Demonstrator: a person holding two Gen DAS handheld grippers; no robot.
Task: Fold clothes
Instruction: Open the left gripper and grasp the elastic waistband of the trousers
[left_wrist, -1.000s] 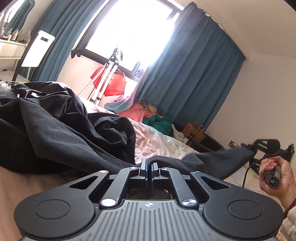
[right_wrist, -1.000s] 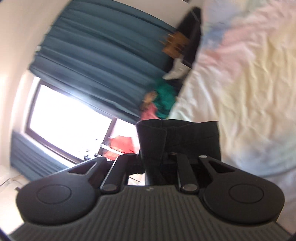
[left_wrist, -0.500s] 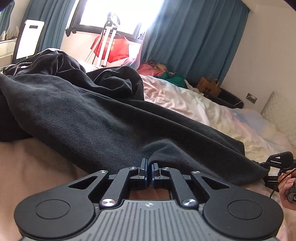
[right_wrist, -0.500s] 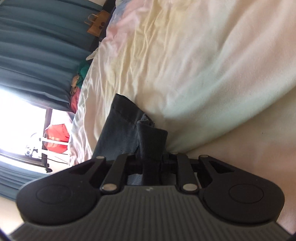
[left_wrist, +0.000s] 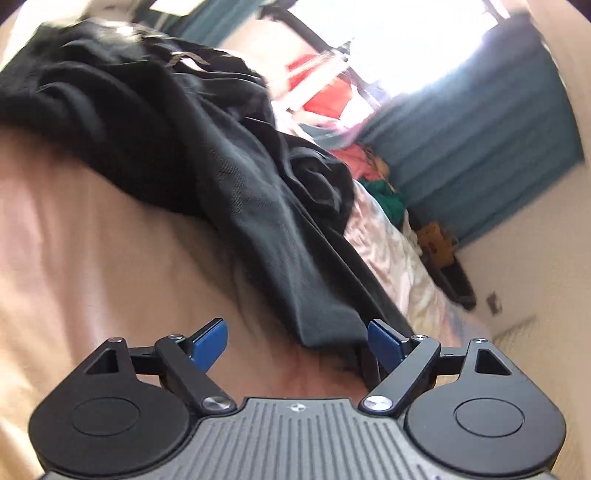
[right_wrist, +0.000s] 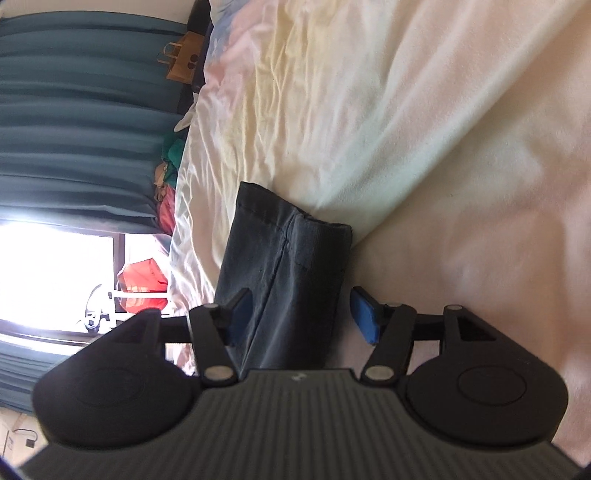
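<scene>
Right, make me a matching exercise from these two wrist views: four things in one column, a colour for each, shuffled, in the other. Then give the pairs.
Things:
1. curtain
2. trouser leg
3. paper bag
4. gripper pads

Colours:
A. brown
B. bright blue
C. teal
D. dark charcoal

Pairs: 1-C, 2-D, 3-A, 4-B
</scene>
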